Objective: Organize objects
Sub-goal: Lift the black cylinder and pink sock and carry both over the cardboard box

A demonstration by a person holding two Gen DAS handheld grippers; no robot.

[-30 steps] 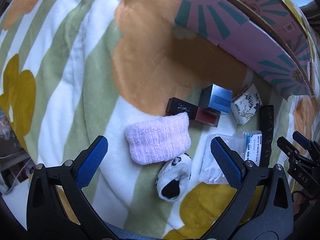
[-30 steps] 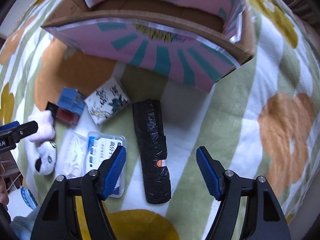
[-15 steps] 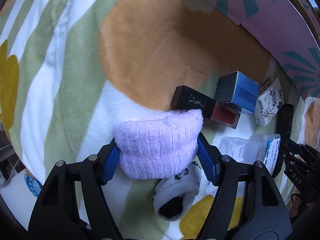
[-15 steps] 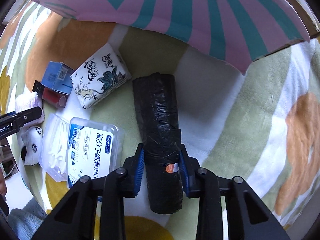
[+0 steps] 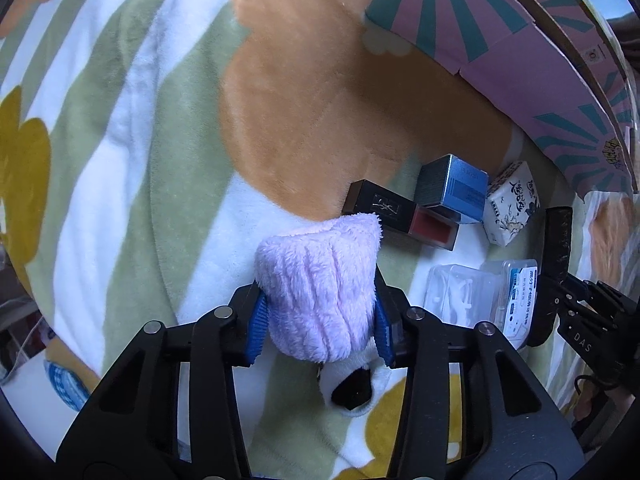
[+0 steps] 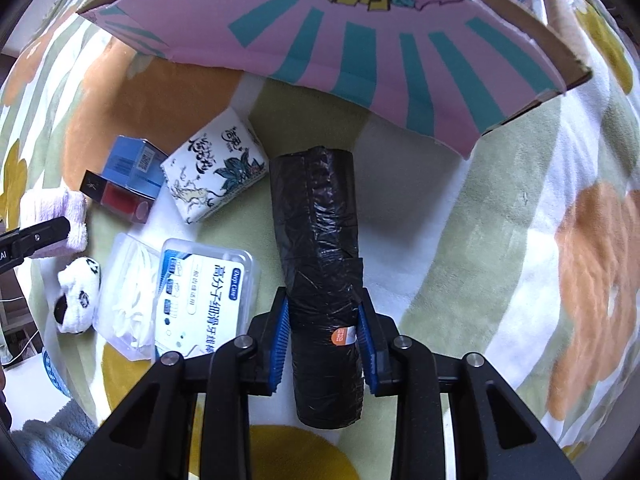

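My left gripper point(image 5: 318, 326) is shut on a fluffy pink sock point(image 5: 320, 284), squeezing it between the blue pads; the sock's panda-patterned toe point(image 5: 352, 388) hangs below. The sock also shows in the right wrist view point(image 6: 56, 216). My right gripper point(image 6: 324, 340) is shut on a black roll of bin bags point(image 6: 320, 256) that lies on the flowered blanket point(image 6: 500, 200). The roll also shows at the right edge of the left wrist view point(image 5: 554, 240). A pink cardboard box point(image 6: 360, 40) with teal rays stands open just beyond the roll.
Between the grippers lie a black lipstick box point(image 5: 400, 214), a blue carton point(image 5: 452, 188), a white tissue pack point(image 6: 216, 176) and a clear floss-pick case point(image 6: 200, 296). The pink box point(image 5: 500, 48) fills the upper right of the left wrist view.
Both grippers went from wide open to shut: the left closed on the pink sock and the right closed on the black roll. Both cameras moved closer to their objects.
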